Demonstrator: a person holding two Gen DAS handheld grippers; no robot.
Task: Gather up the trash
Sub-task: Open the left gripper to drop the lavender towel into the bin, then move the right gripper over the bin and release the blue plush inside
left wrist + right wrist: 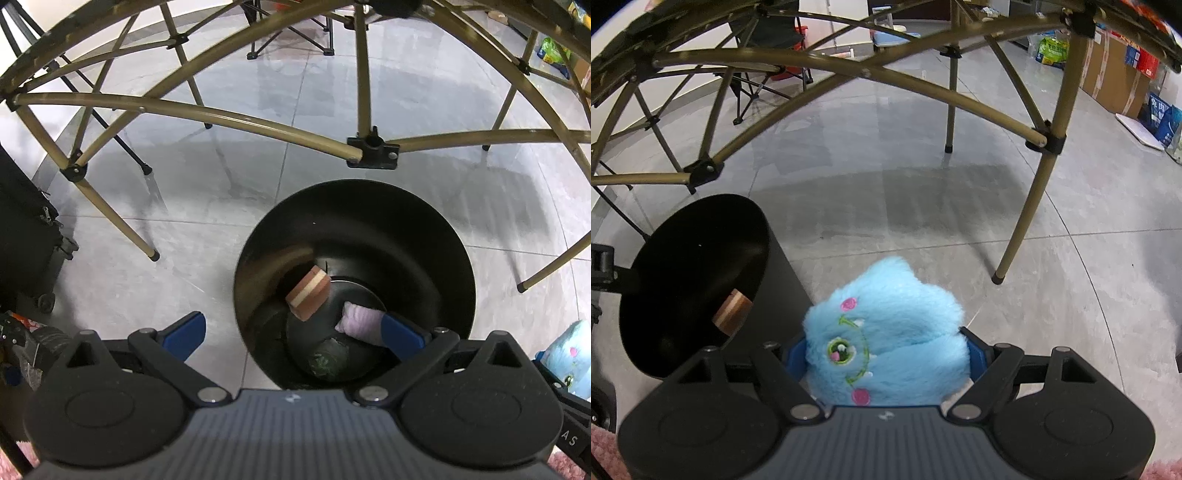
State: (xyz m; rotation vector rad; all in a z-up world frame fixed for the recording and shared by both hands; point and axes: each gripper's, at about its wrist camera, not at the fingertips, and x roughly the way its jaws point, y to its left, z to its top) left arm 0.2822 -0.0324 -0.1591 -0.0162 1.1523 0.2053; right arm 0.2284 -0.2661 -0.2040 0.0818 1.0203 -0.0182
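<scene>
- Our left gripper (295, 332) stands wide, empty, above the round black bin (436, 236).
- A brown-and-cream striped block (308, 293) sits inside the bin, beside a pale lilac roll (360, 319).
- Our right gripper (886, 350) clamps a fluffy blue plush toy (890, 332) just beside the bin.

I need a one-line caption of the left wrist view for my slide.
Open left gripper above black bin as a brown-and-cream block drops inside.
</scene>
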